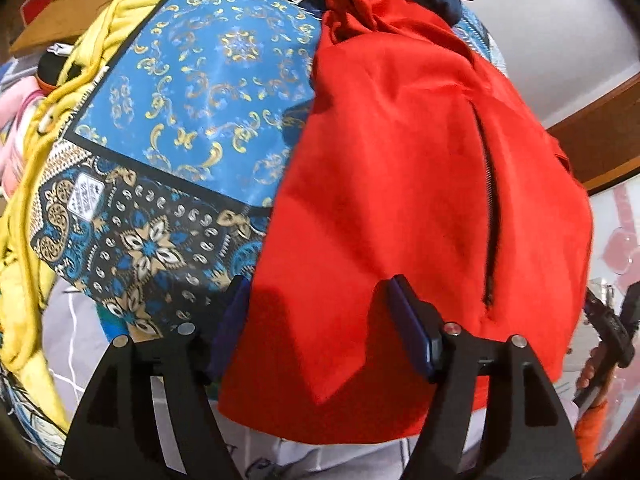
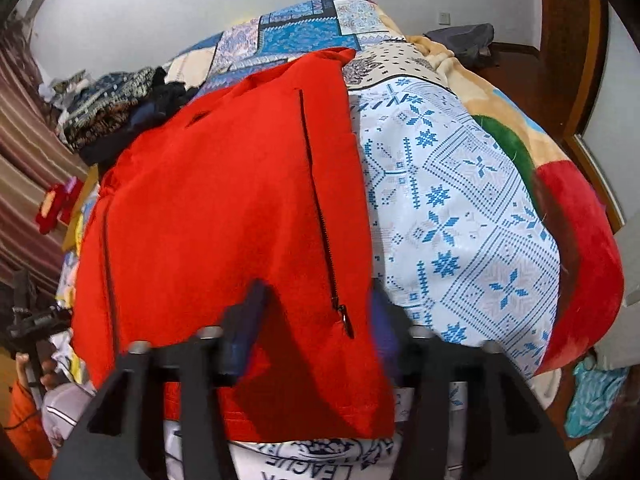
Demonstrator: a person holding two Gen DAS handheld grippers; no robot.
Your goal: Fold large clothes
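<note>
the left tool [image 1: 320,304] and the right tool [image 2: 316,308] both sit spread apart over the near hem of the red jacket [image 1: 420,184], grasping nothing. the jacket lies flat on the bed, zip pockets up, over a white printed garment [image 2: 304,460]. judging from this, the next fold wants both hem corners pinched evenly and lifted together — otherwise the slick cloth will skew. beyond, a blue patterned bedspread [image 1: 208,92] and a yellow cloth [image 1: 36,168] on the left, a snowflake-print sheet [image 2: 460,220] on the right — then heaped clothes [image 2: 112,112], a white wall [image 2: 120,28] and a wooden door frame [image 2: 568,60].
</note>
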